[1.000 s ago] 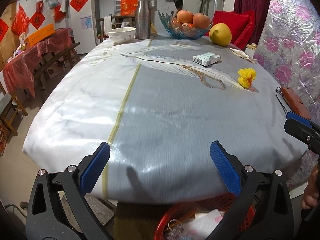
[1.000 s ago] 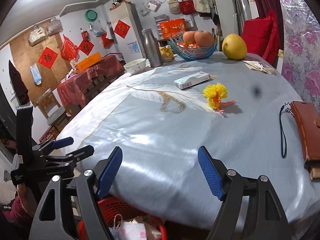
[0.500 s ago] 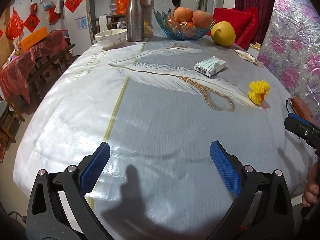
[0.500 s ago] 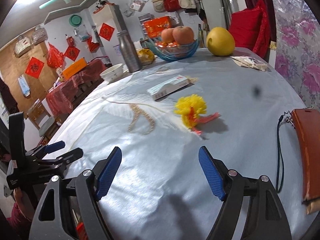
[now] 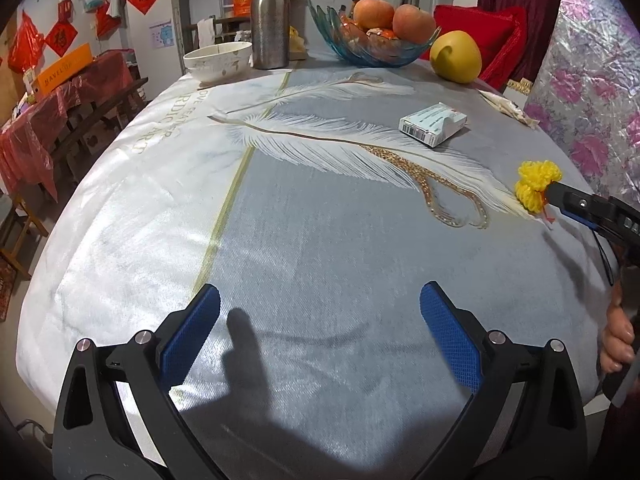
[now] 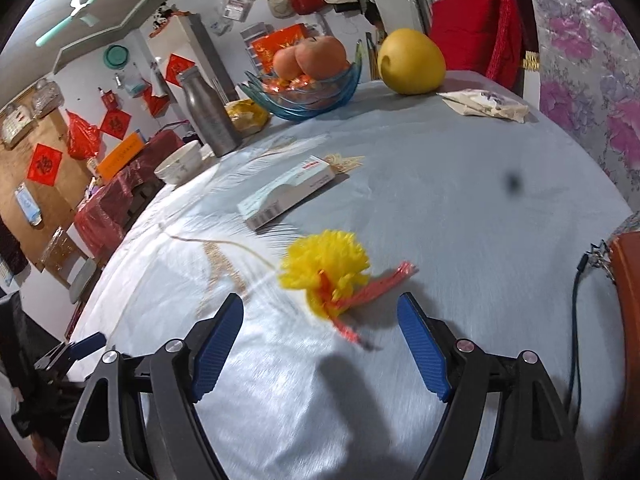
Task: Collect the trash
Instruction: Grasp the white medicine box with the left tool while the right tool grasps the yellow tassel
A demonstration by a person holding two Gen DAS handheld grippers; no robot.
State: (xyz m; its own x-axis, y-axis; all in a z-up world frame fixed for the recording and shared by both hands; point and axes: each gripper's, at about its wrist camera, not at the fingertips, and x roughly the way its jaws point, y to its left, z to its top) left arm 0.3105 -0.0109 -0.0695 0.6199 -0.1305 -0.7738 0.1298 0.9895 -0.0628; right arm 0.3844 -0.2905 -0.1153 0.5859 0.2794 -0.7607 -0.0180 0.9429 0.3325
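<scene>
A yellow pom-pom flower (image 6: 328, 272) with a red strip stem lies on the grey feather-print tablecloth (image 6: 460, 208). My right gripper (image 6: 320, 312) stands open just short of it, the red stem reaching towards the gap between the blue pads; nothing is gripped. In the left wrist view the same flower (image 5: 536, 184) sits at the right, with the right gripper (image 5: 568, 200) touching or nearly touching it from the side. My left gripper (image 5: 318, 312) is open over bare cloth, holding nothing. A small white-and-teal box (image 6: 288, 192) lies beyond the flower, and a crumpled paper wrapper (image 6: 484, 106) lies at the far right.
A brown wallet (image 6: 628, 300) with a dark strap lies at the right edge. At the far end stand a glass fruit bowl (image 5: 376, 36), a yellow pomelo (image 5: 456, 56), a steel bottle (image 5: 272, 20) and a white bowl (image 5: 218, 60). A hand (image 5: 616, 344) holds the right gripper's handle.
Both grippers have moved forward over the table, and the red basket below its edge has left view. The right gripper has rolled and closed in on the yellow flower.
</scene>
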